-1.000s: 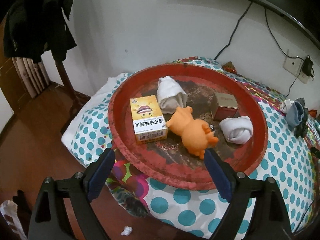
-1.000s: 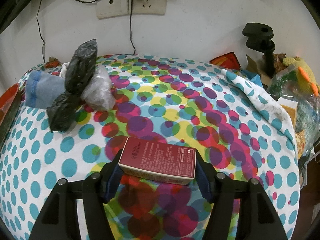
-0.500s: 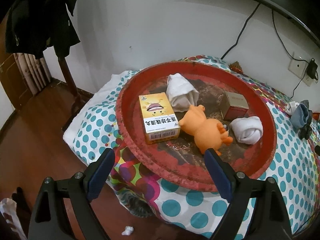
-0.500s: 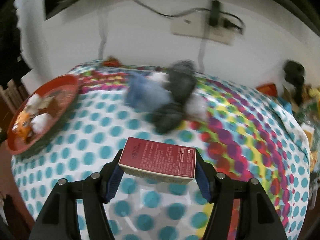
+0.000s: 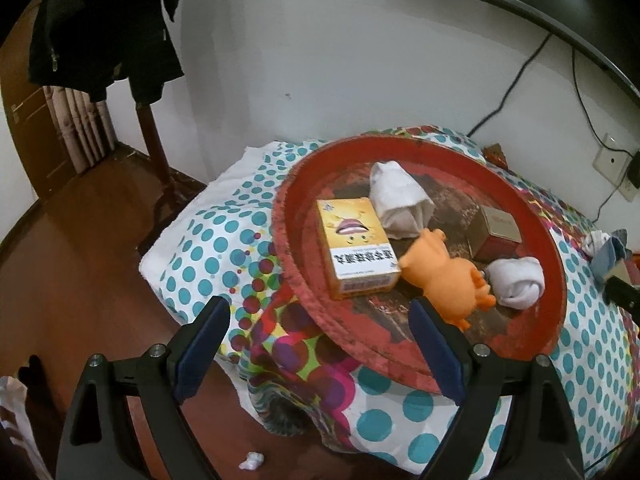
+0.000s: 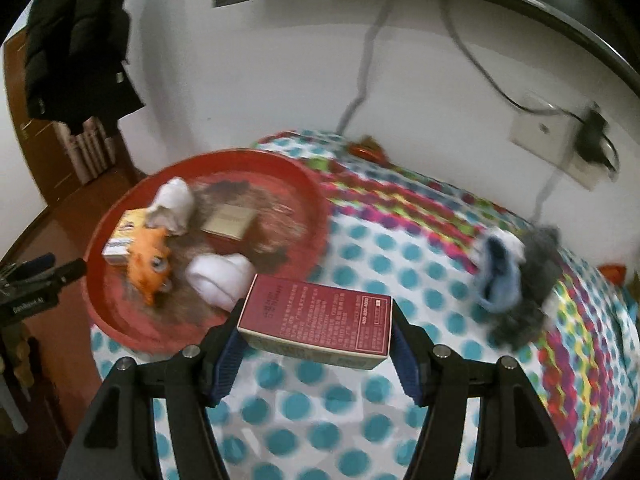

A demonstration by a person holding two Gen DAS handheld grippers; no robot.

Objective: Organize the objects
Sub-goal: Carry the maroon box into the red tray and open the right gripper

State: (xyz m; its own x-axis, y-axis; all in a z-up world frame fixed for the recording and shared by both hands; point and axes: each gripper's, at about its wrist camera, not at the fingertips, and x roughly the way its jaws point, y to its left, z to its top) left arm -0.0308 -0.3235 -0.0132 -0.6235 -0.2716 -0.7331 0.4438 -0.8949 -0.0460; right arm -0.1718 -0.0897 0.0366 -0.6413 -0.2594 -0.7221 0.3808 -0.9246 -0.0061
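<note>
A round red tray (image 5: pixel 532 216) (image 6: pixel 312 196) rests on the dotted tablecloth. In it lie a yellow box (image 5: pixel 356 248) (image 6: pixel 122 236), an orange toy (image 5: pixel 444 276) (image 6: pixel 150 258), two white rolled socks (image 5: pixel 400 200) (image 5: pixel 518 280), and a small gold-topped box (image 5: pixel 498 232) (image 6: pixel 230 220). My left gripper (image 5: pixel 320 344) hangs open and empty before the tray's near rim. My right gripper (image 6: pixel 316 340) is shut on a dark red box (image 6: pixel 316 316), carried above the cloth just right of the tray.
A bundle of blue cloth and black bags (image 6: pixel 516 280) lies on the cloth to the right. A wall socket with a plugged charger (image 6: pixel 592 144) and cables sits behind. A coat on a wooden stand (image 5: pixel 104 28) is at left, over wooden floor.
My right gripper swung left across the table with the dark red box, bringing the red tray into its view. My left gripper drifted slightly, so the tray sits more to the right.
</note>
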